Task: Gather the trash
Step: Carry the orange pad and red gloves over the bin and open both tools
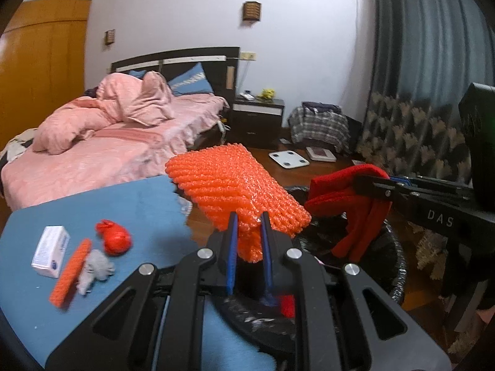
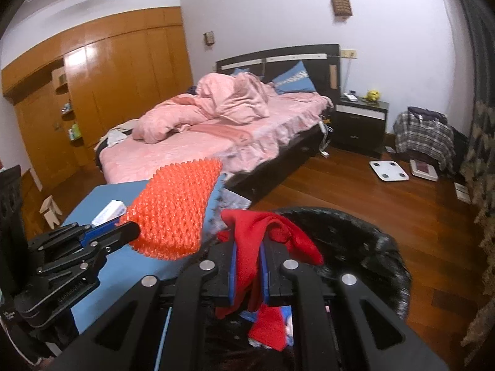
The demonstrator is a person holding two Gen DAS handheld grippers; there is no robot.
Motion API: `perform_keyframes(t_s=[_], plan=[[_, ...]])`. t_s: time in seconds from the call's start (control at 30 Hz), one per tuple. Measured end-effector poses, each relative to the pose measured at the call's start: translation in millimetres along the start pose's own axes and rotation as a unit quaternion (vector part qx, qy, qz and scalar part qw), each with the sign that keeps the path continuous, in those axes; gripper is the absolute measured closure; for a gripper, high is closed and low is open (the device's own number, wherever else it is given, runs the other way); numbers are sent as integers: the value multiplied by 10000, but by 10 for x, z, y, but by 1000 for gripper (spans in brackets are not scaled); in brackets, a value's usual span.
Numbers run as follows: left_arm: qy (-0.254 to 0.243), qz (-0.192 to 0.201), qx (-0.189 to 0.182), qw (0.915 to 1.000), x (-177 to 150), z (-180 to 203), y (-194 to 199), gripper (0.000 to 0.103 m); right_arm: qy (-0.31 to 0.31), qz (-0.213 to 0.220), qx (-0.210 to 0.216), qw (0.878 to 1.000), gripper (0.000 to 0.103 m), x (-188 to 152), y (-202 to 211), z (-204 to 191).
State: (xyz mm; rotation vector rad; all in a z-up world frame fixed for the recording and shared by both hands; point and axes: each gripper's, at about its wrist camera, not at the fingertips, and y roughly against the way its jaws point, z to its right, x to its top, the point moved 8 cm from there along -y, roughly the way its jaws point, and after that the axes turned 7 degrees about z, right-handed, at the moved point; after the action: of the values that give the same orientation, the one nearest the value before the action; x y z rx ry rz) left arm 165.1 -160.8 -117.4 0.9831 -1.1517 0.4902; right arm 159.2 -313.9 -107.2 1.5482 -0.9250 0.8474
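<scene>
Left gripper (image 1: 250, 216) clamps orange foam net (image 1: 235, 182); right gripper (image 2: 247, 244) clamps red cloth (image 2: 266, 232).

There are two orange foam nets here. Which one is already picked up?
The large orange foam net, clamped in the left gripper beside the black-lined bin. The small orange net strip lies untouched on the blue table, next to the white box.

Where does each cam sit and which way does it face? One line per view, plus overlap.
Left wrist: on the left gripper, looking along its fingers over the blue table toward the bed; pinches orange foam net.
Right wrist: on the right gripper, facing the bed above the black bin; grips red cloth.
Shared: both grippers, bed, scale.
</scene>
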Motion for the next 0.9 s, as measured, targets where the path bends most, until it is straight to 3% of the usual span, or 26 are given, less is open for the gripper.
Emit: perform_keyframes(t_s=[0.5, 0.57, 0.63, 0.7, 0.9], plan=[[-36, -432, -444, 9981, -257, 344, -436, 89, -92, -320, -250, 9991, 91, -266, -56, 453], [21, -516, -519, 9973, -284, 346, -482, 84, -92, -374, -255, 9989, 88, -292, -72, 469], [84, -587, -549, 9967, -297, 314, -497, 65, -91, -499, -290, 9983, 82, -357, -105, 511], [136, -630, -542, 9964, -327, 284, -505, 53, -132, -667, -314, 9972, 65, -439, -139, 556], [202, -701, -349, 9967, -406, 145, -475, 41, -228, -899, -419, 9948, 52, -618, -147, 643]])
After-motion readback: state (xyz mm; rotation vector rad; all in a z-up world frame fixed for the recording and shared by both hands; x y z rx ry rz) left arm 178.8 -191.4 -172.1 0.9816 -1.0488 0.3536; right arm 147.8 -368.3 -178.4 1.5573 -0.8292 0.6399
